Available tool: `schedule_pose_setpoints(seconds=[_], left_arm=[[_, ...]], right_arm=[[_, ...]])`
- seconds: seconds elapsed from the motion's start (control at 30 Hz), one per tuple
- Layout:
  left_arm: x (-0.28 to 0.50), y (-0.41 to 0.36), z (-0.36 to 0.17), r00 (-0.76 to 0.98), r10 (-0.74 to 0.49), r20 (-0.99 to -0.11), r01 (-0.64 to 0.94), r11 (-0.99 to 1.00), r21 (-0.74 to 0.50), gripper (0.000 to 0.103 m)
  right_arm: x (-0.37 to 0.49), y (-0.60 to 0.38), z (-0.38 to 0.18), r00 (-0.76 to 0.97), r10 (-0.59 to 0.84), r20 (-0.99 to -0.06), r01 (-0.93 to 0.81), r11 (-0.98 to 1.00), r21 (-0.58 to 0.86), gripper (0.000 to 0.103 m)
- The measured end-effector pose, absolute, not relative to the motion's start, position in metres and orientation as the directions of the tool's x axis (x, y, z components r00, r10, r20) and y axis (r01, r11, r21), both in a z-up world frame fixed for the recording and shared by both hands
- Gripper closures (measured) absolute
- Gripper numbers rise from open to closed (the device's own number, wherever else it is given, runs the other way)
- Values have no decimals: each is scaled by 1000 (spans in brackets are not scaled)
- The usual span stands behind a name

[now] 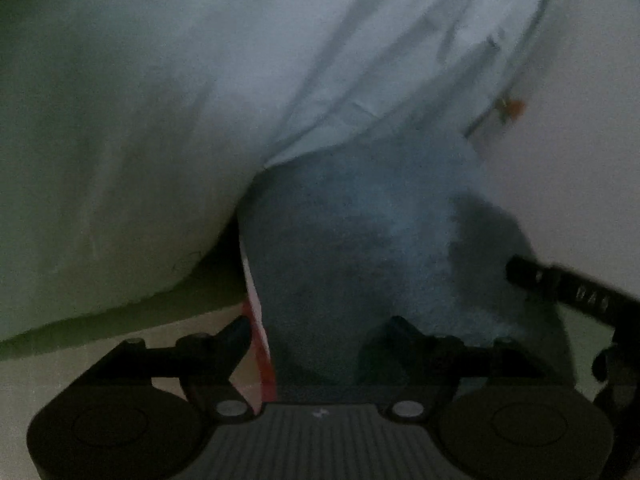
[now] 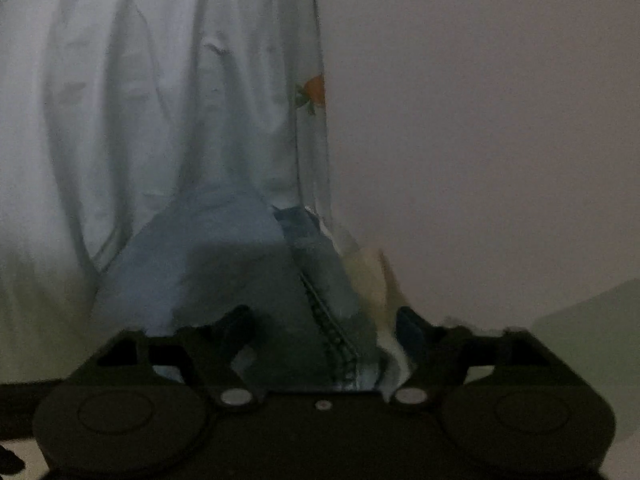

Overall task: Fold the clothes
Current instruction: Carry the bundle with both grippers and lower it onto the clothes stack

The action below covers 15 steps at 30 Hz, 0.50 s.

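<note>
A pale blue garment (image 2: 168, 112) hangs stretched from both tools, its long axis running from the grip at 6 o'clock toward 12 o'clock. A small orange embroidered motif (image 2: 314, 90) sits on its edge at 1 o'clock. The right tool (image 2: 324, 334) pinches a denim-like seamed fold (image 2: 320, 280). The left tool (image 1: 320, 336) pinches bunched darker blue cloth (image 1: 352, 232). A plain pale wall (image 2: 480, 120) lies beyond.

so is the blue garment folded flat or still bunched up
Bunched up, not flat: the blue garment rises in a crumpled mound between each gripper's fingers, left gripper and right gripper. How it is folded: cannot tell.
</note>
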<state>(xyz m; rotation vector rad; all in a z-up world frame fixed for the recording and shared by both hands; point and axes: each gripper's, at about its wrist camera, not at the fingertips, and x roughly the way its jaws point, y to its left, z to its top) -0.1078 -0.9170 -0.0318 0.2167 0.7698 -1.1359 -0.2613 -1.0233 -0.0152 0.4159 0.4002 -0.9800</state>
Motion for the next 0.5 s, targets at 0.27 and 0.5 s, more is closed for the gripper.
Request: schedule_pose_setpoints(seconds=[0.27, 0.5], left_arm=[[-126, -893, -7, 246, -759, -603, 891, 422, -168, 8], [-165, -834, 26, 244, -797, -552, 914, 380, -144, 0]], right_arm=[[-280, -985, -1, 476, -733, -487, 873, 459, 162, 11], [-318, -919, 27, 456, -793, -404, 887, 440, 138, 0]])
